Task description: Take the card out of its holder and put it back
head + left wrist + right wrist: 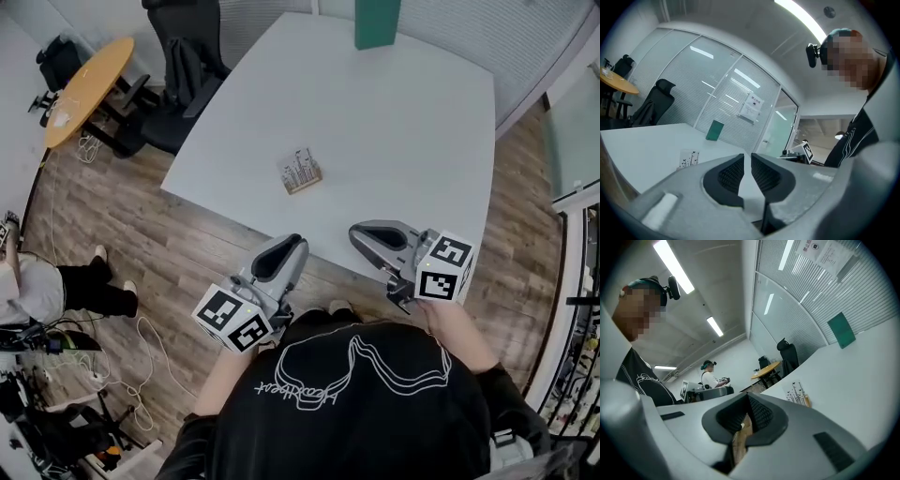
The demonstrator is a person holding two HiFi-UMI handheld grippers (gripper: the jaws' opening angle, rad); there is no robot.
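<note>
the white printed card (298, 167) stands in its small light wooden holder (306, 183) on the large pale white table (403, 131). it sits toward the table's near edge, just to 12 o'clock of the middle of the head view. nothing touches it.

both grippers are held by the table's near edge, close in front of the person's black printed t-shirt (356, 403) and well apart from the holder. the left gripper (291, 242) is at 6 o'clock of the holder and the right gripper (361, 230) at about 5 o'clock.

in the left gripper view, the left gripper (747, 157) has its two black ribbed pads (729, 174) close together, with a slim gap between them and nothing in that gap. the card (689, 158) shows on the table beyond, at 9 o'clock of the jaws.

in the right gripper view, the right gripper (747, 397) has its tips meeting, closed on nothing. only wood-plank floor (739, 446) shows through the opening below them. the card (797, 392) and the holder's wooden end (806, 401) lie at 3 o'clock of the jaws.

a dark green flat rectangular board (377, 23) stands at the table's far edge, at 12 o'clock. a round orange-wood side table (89, 84) is at 10 o'clock, with a black office chair (183, 66) at 11 o'clock. another person (47, 286) sits on the floor at 9 o'clock, with a white cable (141, 361) trailing at 8 o'clock.
</note>
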